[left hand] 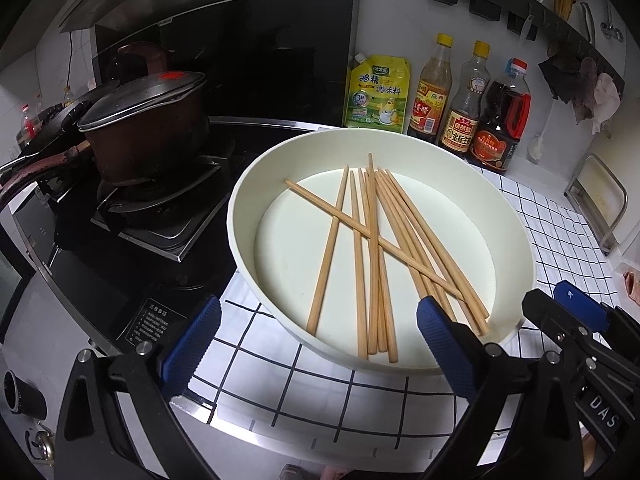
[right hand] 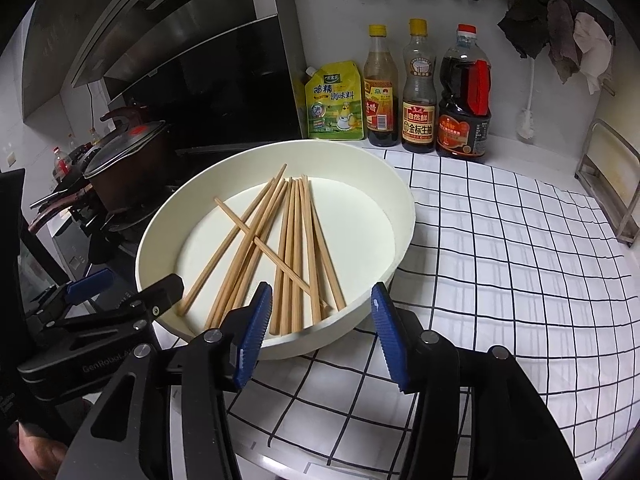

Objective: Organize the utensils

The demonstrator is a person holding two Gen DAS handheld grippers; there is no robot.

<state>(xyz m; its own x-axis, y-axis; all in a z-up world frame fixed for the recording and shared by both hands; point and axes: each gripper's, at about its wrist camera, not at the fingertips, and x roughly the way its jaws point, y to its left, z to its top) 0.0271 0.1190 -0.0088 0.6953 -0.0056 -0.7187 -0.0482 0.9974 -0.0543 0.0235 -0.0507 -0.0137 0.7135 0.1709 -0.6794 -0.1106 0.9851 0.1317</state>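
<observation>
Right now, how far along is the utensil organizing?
Barely begun. Done: nothing visibly sorted; the chopsticks lie loose and crossed in the white basin. In hand: nothing; the left hand-held gripper and right hand-held gripper are both open near its rim. Left: gathering and placing the chopsticks.

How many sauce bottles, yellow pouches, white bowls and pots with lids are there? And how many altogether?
Sauce bottles: 3
Yellow pouch: 1
White bowl: 1
Pot with lid: 1
Total: 6
</observation>
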